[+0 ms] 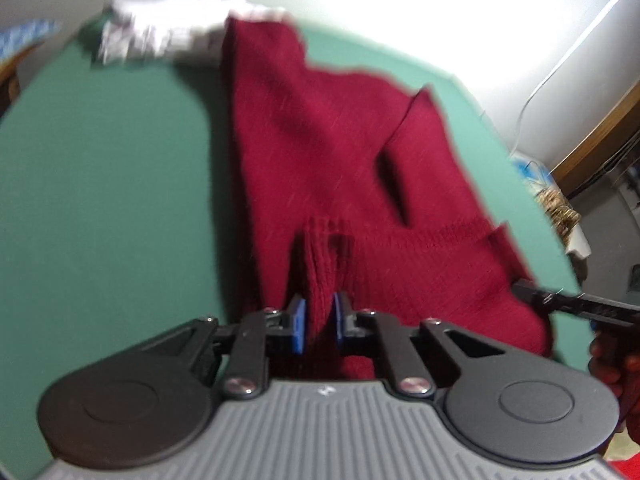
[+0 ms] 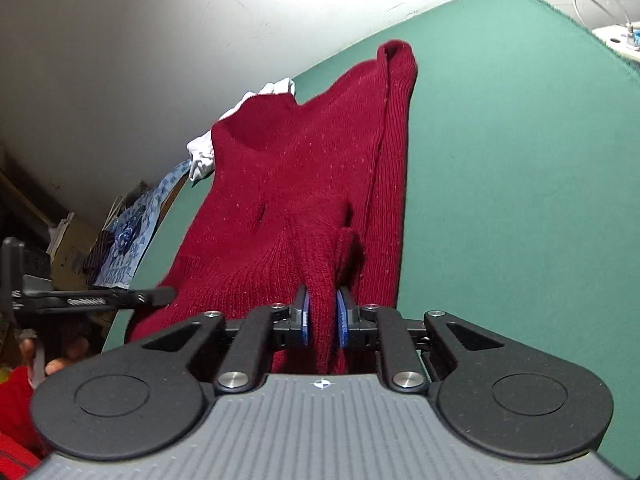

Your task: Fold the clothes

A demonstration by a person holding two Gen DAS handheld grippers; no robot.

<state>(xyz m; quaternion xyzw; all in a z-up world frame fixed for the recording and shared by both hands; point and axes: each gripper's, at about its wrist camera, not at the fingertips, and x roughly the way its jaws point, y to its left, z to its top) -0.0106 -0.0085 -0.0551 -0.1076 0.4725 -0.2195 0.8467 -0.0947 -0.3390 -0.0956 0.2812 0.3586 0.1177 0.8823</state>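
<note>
You are working over a green table (image 1: 100, 168) with a dark red knitted sweater (image 1: 320, 140) lying spread across it, running away from you toward the far edge. Your left gripper (image 1: 320, 320) is pinching a raised fold of the sweater's near ribbed hem between its 2 blue pads (image 1: 298, 322), with the jaws standing narrow and the knit bunched up between them. Your right gripper (image 2: 323, 320) is doing the same further along the hem: a ridge of red knit is rising between its blue pads (image 2: 343, 322), and the jaws are close together on it.

In the right wrist view the sweater (image 2: 304, 184) is stretching up the green table (image 2: 500, 200), with a ribbed sleeve (image 2: 394, 160) lying folded along its right side and ending in a cuff near the table's far edge. The neckline is sitting at the far left of the garment, and a white cloth (image 2: 204, 156) is lying just behind it, partly hidden.

In the left wrist view, which is blurred, that white cloth (image 1: 168, 28) is sitting at the far end of the table, touching the sweater's top corner. The black tip of your right gripper (image 1: 560, 304) is showing at the right edge, beside the sweater's near corner.
</note>
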